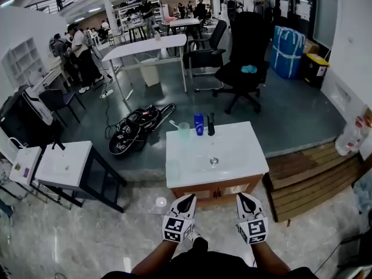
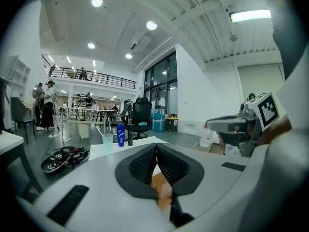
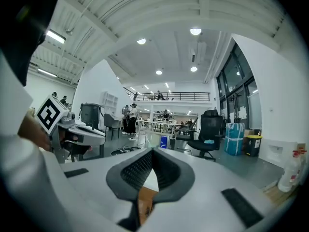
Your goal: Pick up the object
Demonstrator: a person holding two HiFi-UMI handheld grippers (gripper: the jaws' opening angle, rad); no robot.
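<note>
Three small things stand in a row at the far edge of the white basin top (image 1: 232, 150) of a wooden cabinet: a pale green translucent cup (image 1: 183, 130) with a stick leaning in it at the left, a blue plastic bottle (image 1: 199, 124) in the middle, and a slim black bottle (image 1: 211, 124) just right of it. Which one is the object I cannot tell; none is touched. Well nearer, off the cabinet's near edge, the left gripper (image 1: 187, 197) and the right gripper (image 1: 243, 196) hang side by side, apart from each other. Each has its ribbed black fingers (image 2: 142, 164) pressed together with nothing between them. Left of the cabinet, a heap of black cables (image 1: 135, 129) lies on the floor, and a black office chair (image 1: 247, 57) stands farther back.
</note>
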